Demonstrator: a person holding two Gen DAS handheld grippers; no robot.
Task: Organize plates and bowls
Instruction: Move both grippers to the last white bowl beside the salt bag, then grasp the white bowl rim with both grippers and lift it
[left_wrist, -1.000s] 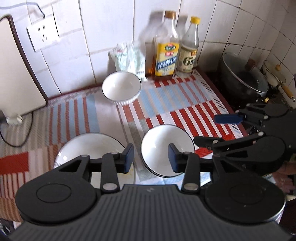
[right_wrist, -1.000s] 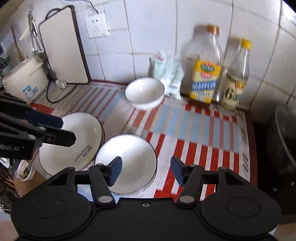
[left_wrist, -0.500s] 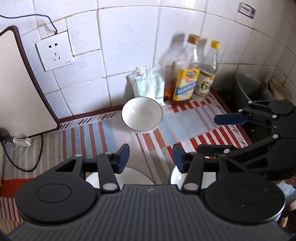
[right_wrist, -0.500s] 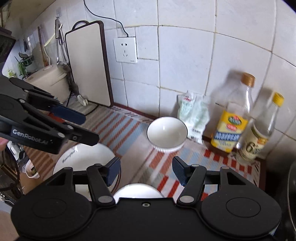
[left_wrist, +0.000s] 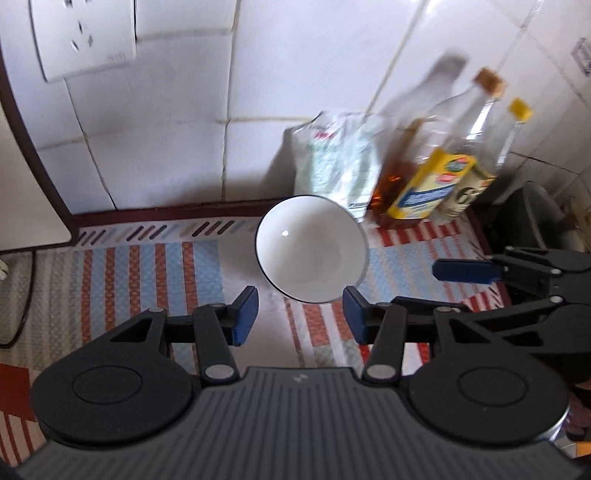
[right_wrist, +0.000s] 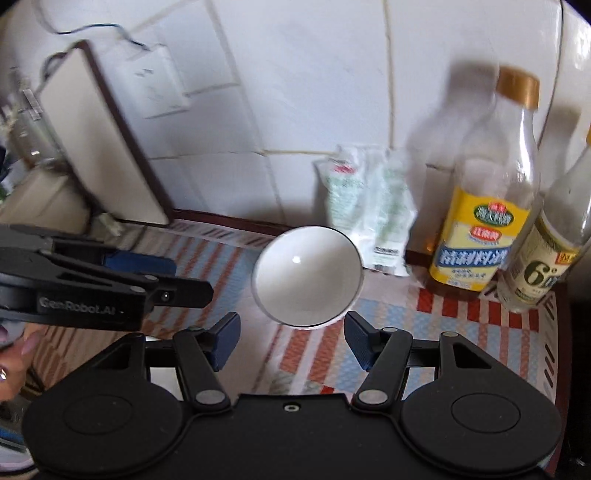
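bowls: one;
bottles: two, yellow-labelled and white-labelled;
packets: one;
wall sockets: one;
grippers: two, left and right

bright daylight, motion blur, fisheye warping

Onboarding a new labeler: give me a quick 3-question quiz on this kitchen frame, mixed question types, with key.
1. True or false: the left claw is shut on the bowl.
2. Multiple choice: what stands right of the bowl against the tiled wall? A) a kettle B) two bottles C) a stack of plates
3. Fill in: the bowl sits on a striped ____.

Key:
1. False. Both the left claw and the right claw are open and short of the bowl.
2. B, the yellow-label bottle and the smaller bottle. A plastic bag leans behind the bowl.
3. Mat.
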